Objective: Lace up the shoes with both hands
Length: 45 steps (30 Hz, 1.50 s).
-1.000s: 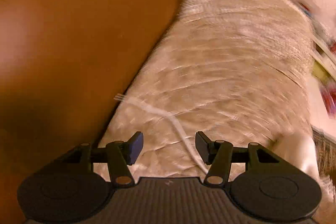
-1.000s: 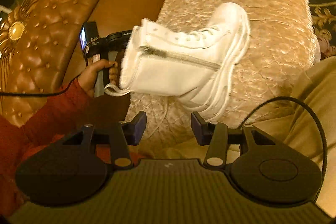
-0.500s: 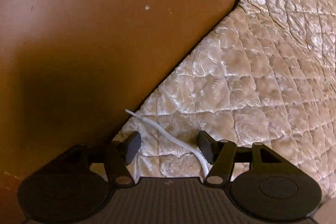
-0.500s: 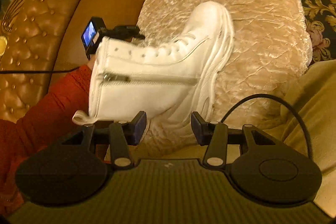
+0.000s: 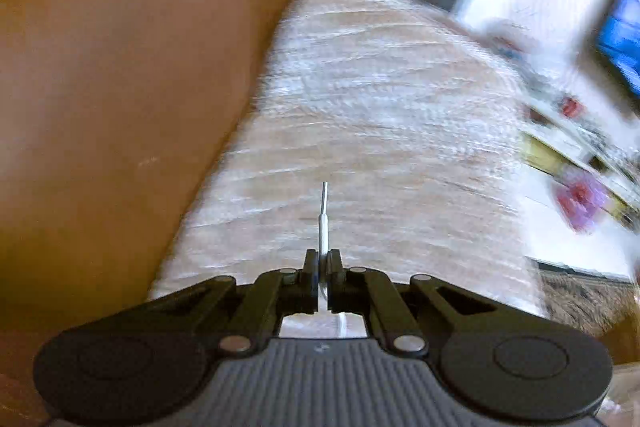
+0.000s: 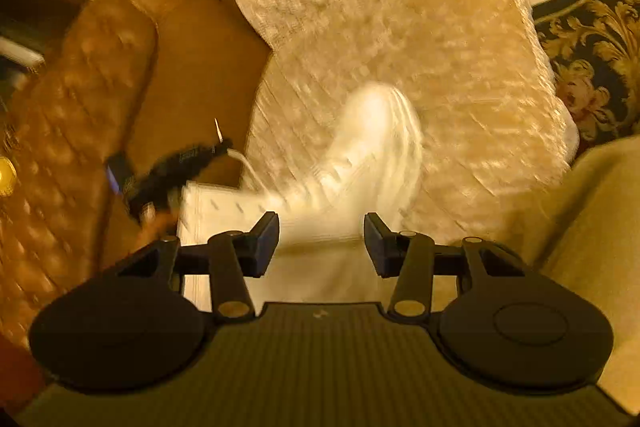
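While the left gripper (image 5: 323, 263) is pinching the white lace (image 5: 322, 227) tight, having just snapped closed, the right gripper (image 6: 320, 239) is gaping over the white boot (image 6: 360, 155).

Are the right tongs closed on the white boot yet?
No, the right tongs stand open in the right wrist view, their pads apart and clear of the white boot, which lies beyond them on the quilted cover.

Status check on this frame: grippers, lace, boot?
Left gripper shut on lace tip. Right gripper open, empty, at white boot. Nothing blocking.
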{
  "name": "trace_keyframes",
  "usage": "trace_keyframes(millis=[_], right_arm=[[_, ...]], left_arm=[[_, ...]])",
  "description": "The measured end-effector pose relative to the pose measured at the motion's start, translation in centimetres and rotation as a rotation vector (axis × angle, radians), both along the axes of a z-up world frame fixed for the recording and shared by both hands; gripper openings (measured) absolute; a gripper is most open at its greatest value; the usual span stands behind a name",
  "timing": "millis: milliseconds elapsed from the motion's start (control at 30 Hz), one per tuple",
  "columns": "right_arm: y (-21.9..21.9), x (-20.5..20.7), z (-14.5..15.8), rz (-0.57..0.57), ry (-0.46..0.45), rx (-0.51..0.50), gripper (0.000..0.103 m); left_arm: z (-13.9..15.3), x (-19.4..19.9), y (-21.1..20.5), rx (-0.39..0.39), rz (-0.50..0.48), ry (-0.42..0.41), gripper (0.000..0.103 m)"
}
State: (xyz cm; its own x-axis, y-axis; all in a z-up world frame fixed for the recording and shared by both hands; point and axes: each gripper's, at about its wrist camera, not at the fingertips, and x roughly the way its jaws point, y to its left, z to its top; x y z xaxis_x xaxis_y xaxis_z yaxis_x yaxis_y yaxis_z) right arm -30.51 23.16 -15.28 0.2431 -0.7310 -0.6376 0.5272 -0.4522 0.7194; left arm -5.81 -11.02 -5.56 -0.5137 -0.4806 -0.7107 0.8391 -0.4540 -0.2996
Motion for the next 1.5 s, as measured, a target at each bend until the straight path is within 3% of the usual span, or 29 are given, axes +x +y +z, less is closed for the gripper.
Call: trace_keyframes(millis=[167,267,467,667,833,967,1133,1267,1500], right_arm=[[-2.0,1.1,3.1,-0.005,0.175,-0.147,0.054],[-3.6,1.9,4.5,-0.011,0.215,-0.193,0.054],[-4.5,0.7,4.2,-0.029,0.192,-0.02,0.054],[-6.4,3.1,5.2,0.114,0.221,-0.028,0.054],[-8.3,6.6,5.3,0.22,0.35,0.031,0.054],[-6.5,5.8,4.9,0.147,0.339,0.02,0.043],[-2.3,3.3,4.3,-0.002,0.255,0.05,0.043],[0.1,2.2,2.2,-0.056,0.18,0.106,0.043],[0.6,2.0,0.9,-0.059,0.129,0.102,0.043]], left_arm=[[6.4,-4.5,5.1,-0.1,-0.321,-0.012,0.003],[9.0,-6.6,7.7,-0.132,-0.475,-0.024,0.003],[11.8,-8.9,10.7,-0.156,-0.75,-0.179,0.003],[11.3,-10.0,11.2,-0.143,-0.846,-0.278,0.003],[10.8,-10.7,10.7,-0.118,-0.876,-0.276,0.003],[10.5,-11.8,11.3,-0.104,-0.957,-0.307,0.003],[9.7,-14.4,12.9,-0.102,-1.13,-0.381,0.003],[8.9,-16.6,14.0,-0.1,-1.297,-0.497,0.003],[6.9,-19.8,16.0,-0.088,-1.598,-0.797,0.003]])
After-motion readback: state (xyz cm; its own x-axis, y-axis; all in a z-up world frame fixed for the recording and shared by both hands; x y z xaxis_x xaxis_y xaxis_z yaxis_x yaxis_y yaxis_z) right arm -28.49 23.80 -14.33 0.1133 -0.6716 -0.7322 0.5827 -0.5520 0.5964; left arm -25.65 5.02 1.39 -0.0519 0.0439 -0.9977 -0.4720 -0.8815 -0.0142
